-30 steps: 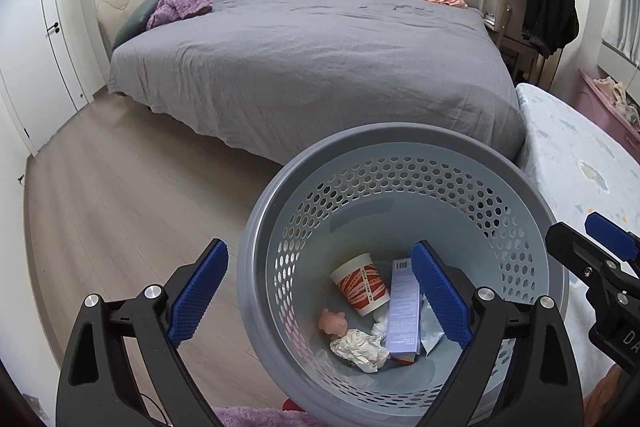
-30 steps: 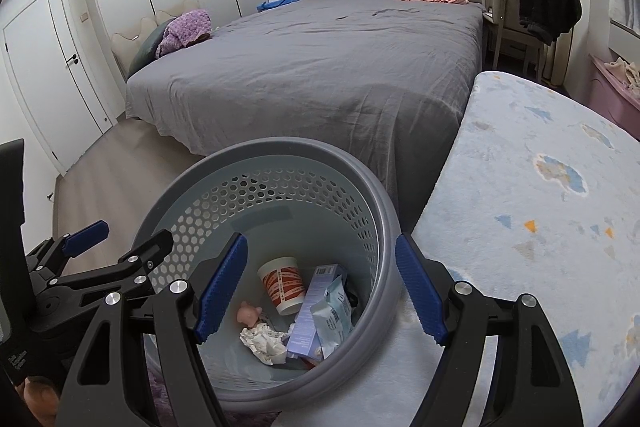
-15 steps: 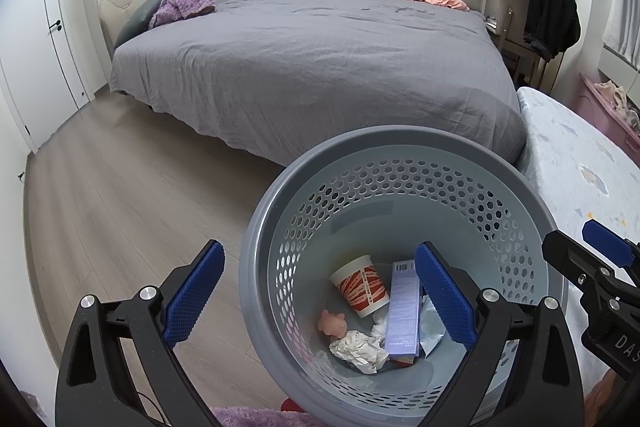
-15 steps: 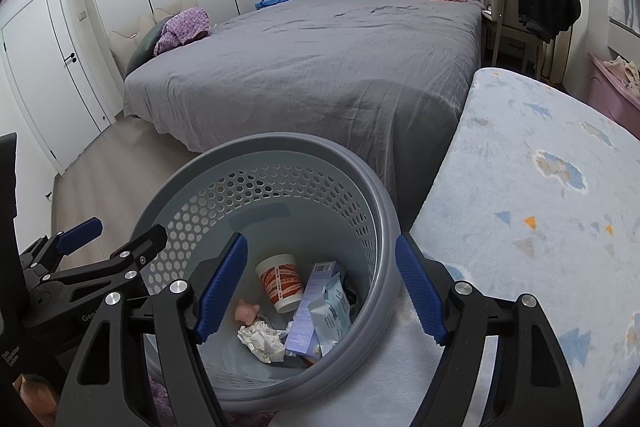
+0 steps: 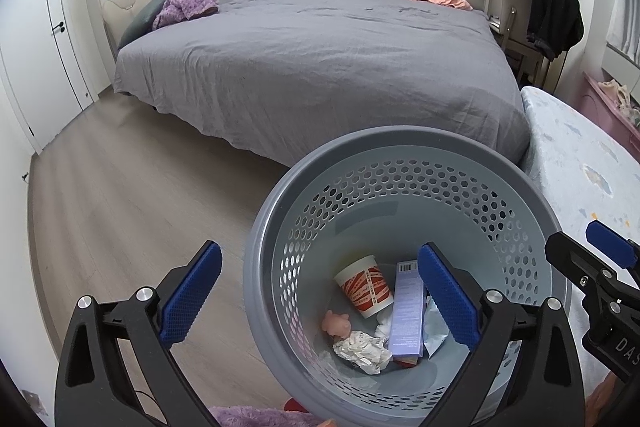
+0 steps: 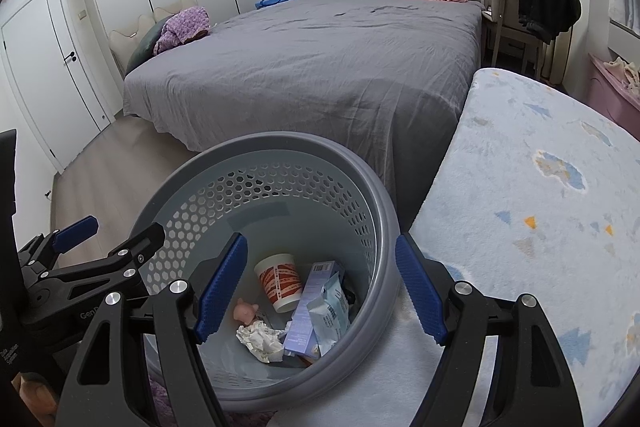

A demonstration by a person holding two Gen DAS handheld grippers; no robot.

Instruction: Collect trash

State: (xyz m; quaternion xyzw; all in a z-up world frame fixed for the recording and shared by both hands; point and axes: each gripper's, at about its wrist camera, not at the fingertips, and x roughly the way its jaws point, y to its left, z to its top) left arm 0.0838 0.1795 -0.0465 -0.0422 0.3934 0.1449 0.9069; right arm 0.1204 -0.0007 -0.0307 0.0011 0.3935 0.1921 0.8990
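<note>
A grey perforated basket point(image 5: 400, 137) stands on the floor below both grippers. Inside lie a red-patterned paper cup point(image 5: 366, 285), a purple box point(image 5: 406, 311), a crumpled white wad point(image 5: 362, 347) and a small pink toy point(image 5: 338, 323). The right wrist view adds a blue-white wrapper point(image 6: 330, 307) on the box. My left gripper point(image 5: 320, 295) is open and straddles the basket's left wall without pressing it. My right gripper point(image 6: 320, 289) is open too, one finger inside the basket point(image 6: 280, 143), the other outside its right rim.
A grey-covered bed point(image 5: 320, 67) fills the room behind the basket. A pale blue patterned mat point(image 6: 540, 207) lies to the right of the basket. Wood floor point(image 5: 120, 207) stretches left. A chair with a black garment point(image 5: 552, 11) stands at the back right.
The left jaws have spread slightly wider around the basket wall. The right gripper, the basket and the trash stay as they were.
</note>
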